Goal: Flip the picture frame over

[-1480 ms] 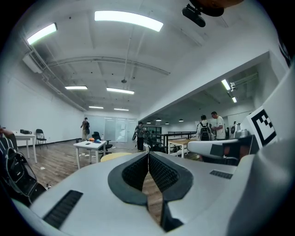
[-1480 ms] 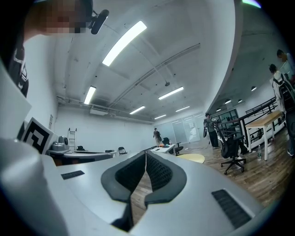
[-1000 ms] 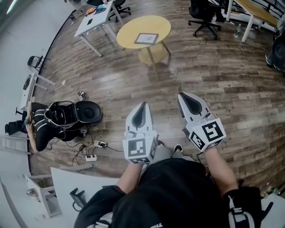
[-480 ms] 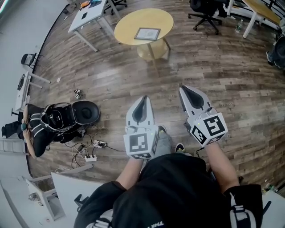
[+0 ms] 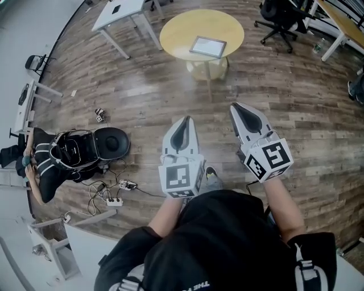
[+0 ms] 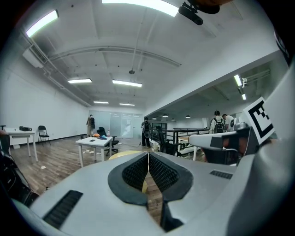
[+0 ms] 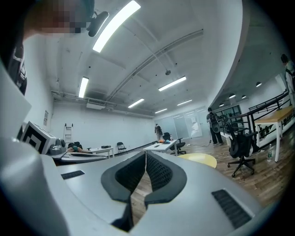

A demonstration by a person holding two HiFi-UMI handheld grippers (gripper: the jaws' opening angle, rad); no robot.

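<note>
Approaching the frame: I judge this to be the reach-in step, with the flip not yet begun; both grippers are held out well short of the table.
Picture frame [image 5: 207,46]: it lies flat on the round yellow table [image 5: 176,34], right of its middle and far ahead of me. I cannot tell which face is up.
Left gripper [image 5: 183,120]: its fingers [image 6: 136,173] are pressed together with nothing between them.
Right gripper [image 5: 236,108]: its fingers [image 7: 159,173] are also together and empty.
Next move: I need to close the gap to the table, part one pair of fingers and work them onto an edge of the frame. Since it lies flat, lifting one edge probably comes first.
Table: it stands on a single pedestal and is bare apart from the frame.
Floor [image 5: 142,91]: wood planks, open between me and the table.
Room: a white table [image 5: 116,8] stands far left and a black office chair [image 5: 278,14] far right. A person [image 5: 45,165] is down on the floor at the near left beside an open black case [image 5: 108,142], with a power strip [image 5: 114,200] and cables close by.
</note>
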